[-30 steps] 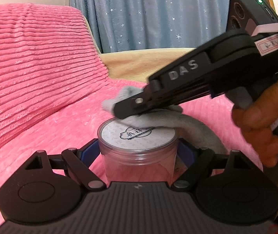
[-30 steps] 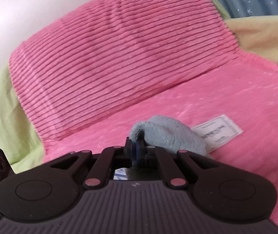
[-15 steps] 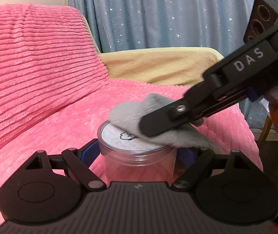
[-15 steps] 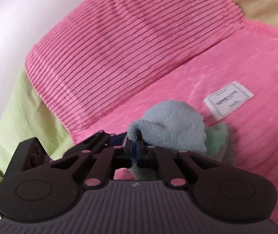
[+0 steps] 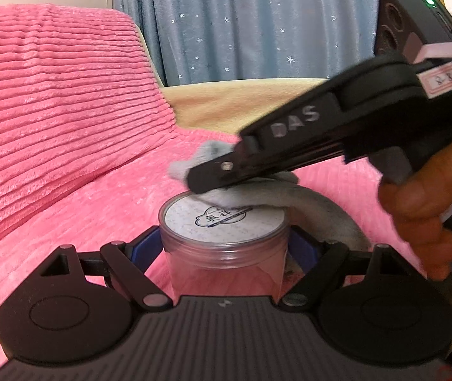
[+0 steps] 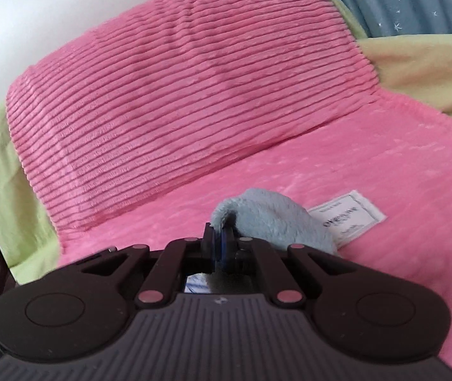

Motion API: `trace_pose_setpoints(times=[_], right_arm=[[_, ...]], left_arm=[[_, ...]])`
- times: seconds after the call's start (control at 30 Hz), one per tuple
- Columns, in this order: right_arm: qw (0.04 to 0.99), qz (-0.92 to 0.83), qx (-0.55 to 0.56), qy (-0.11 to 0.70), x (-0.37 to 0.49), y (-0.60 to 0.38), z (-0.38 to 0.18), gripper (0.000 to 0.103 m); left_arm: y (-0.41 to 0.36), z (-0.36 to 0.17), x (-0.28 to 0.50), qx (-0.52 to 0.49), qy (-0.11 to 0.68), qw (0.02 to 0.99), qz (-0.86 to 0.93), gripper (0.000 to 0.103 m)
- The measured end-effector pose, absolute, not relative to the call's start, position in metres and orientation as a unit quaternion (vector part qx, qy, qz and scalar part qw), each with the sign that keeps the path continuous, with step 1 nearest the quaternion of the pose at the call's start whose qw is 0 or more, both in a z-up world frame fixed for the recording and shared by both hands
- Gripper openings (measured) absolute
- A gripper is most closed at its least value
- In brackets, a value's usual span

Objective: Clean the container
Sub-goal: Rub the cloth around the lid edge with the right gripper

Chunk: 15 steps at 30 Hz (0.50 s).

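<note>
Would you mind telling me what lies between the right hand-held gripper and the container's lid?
A grey fluffy cloth, pinched in the right hand-held gripper, lies between it and the white-labelled lid of the clear container; the left wrist view shows it.

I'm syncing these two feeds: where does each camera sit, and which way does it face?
Left wrist: on the left claw, looking along its fingers at the clear container it grips; right claw and a hand show.
Right wrist: on the right claw, facing the pink cushion.
Shared: the grey cloth and the cushion.
</note>
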State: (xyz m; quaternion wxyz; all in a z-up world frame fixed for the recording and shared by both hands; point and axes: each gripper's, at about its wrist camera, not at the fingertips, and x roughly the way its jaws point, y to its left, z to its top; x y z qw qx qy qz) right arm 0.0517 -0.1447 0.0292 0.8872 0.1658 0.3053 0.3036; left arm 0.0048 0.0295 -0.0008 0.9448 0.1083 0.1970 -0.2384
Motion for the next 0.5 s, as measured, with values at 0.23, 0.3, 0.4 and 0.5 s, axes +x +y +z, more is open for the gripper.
trace_pose_setpoints(times=[0.23, 0.3, 0.4, 0.5], right_arm=[[0.88, 0.314, 0.17, 0.313, 0.045, -0.148, 0.031, 0.001], [0.866, 0.332, 0.192, 0.321, 0.043, -0.146, 0.028, 0.001], [0.852, 0.349, 0.217, 0.324, 0.047, -0.137, 0.023, 0.0], [0.847, 0.357, 0.229, 0.321, 0.053, -0.126, 0.02, 0.0]], left_arm=[[0.029, -0.001, 0.004, 0.109, 0.197, 0.945, -0.239, 0.085], [0.029, -0.001, 0.004, 0.109, 0.197, 0.945, -0.238, 0.085], [0.029, -0.001, 0.003, 0.109, 0.198, 0.945, -0.237, 0.085], [0.029, -0.001, 0.004, 0.106, 0.199, 0.945, -0.235, 0.085]])
